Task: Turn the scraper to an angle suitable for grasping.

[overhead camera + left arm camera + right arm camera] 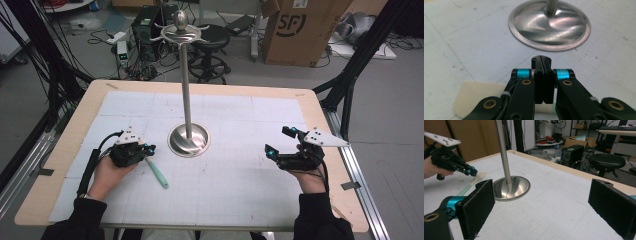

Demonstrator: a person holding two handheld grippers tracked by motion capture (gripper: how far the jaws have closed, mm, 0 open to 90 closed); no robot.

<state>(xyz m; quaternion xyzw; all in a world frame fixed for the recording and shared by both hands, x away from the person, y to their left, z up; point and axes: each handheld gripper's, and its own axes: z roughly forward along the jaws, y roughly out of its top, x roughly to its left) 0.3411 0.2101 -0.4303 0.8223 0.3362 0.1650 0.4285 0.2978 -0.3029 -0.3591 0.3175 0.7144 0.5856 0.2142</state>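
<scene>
Here, left gripper (148, 149): jaws pressing together over the spatula (157, 173), nothing visibly pinched.
Spatula: lying at seven o'clock from the stand (188, 140), blade under the gripper.
Right gripper (280, 142): jaws standing wide, holding nothing.

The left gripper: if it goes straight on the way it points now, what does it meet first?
Most likely the round base of the metal stand. The left gripper, jaws shut on the spatula, points right at it across bare mat; depth is hard to judge.
</scene>
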